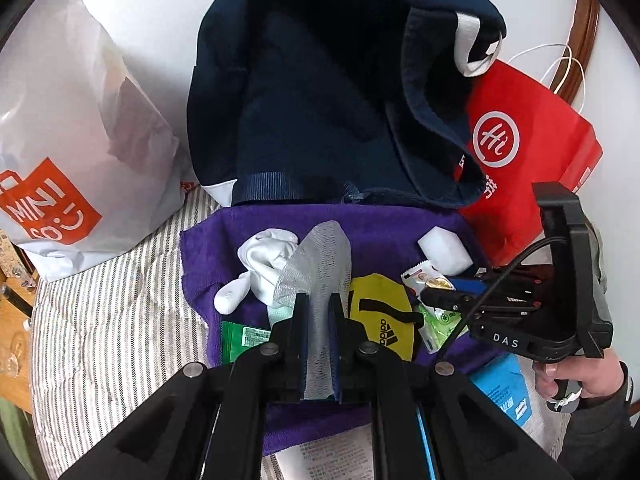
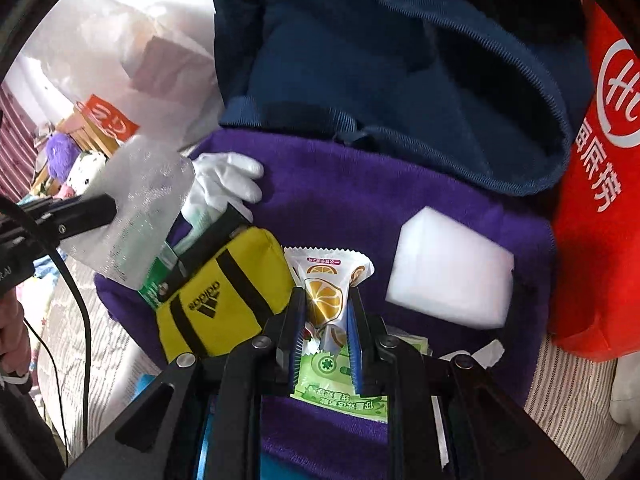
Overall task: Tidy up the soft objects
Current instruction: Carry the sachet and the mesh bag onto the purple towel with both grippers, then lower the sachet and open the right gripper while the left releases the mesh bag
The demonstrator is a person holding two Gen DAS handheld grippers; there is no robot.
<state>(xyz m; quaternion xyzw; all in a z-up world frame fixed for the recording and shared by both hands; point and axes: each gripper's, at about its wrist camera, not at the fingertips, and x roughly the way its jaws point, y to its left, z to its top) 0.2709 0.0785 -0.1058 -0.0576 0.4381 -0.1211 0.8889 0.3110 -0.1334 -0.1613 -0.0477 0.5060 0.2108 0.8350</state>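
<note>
Left gripper (image 1: 318,312) clamps a grey mesh pouch (image 1: 320,268) at frame centre, long axis pointing up toward the open navy bag (image 1: 320,100); right gripper (image 2: 326,308) pinches a lemon-print sachet (image 2: 326,280) over the purple towel (image 2: 360,200).

A fuzzy purple cloth towel (image 1: 384,232) is seen under the things, and a matt, woven navy fabric bag (image 1: 320,92) behind it. The grey mesh cloth (image 1: 320,264) looks thin and net-like, while the white sponge block (image 2: 450,270) appears matt and slightly porous. The lemon sachet (image 2: 326,284) is made of glossy plastic foil, and the yellow pouch (image 2: 224,284) of smooth cloth.
</note>
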